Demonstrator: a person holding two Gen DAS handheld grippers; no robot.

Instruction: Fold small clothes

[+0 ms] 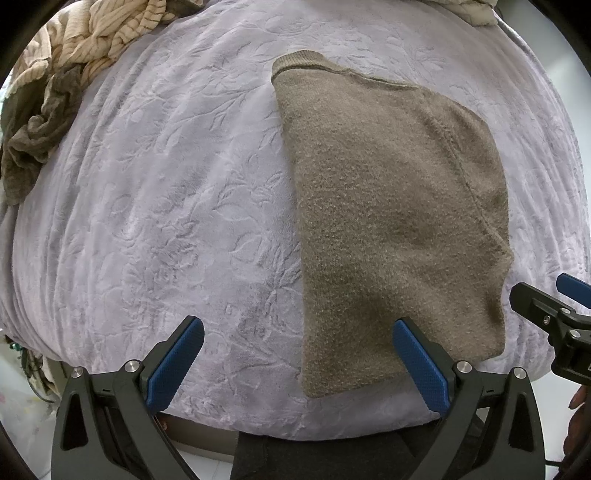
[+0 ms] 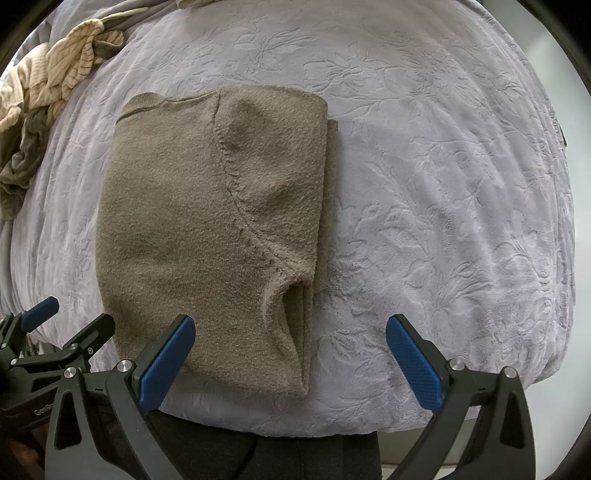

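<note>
A brown knitted sweater [image 1: 391, 206] [image 2: 210, 221] lies folded lengthwise on the lilac blanket, collar at the far end, hem at the near edge. Its sleeve is tucked in along the right side. My left gripper [image 1: 299, 354] hovers open over the hem's near left corner, its right pad above the fabric and nothing between the pads. My right gripper [image 2: 291, 350] is open above the hem's near right corner, its left pad over the cloth. Each gripper shows at the edge of the other's view: the right gripper [image 1: 554, 306] and the left gripper [image 2: 66, 325].
The embossed lilac blanket [image 1: 166, 221] [image 2: 443, 184] covers the whole surface. A pile of striped beige and olive clothes [image 1: 70, 74] [image 2: 48, 96] lies at the far left. More cloth [image 1: 469, 11] sits at the far right. Dark trousers of the person [image 2: 280, 454] show below the near edge.
</note>
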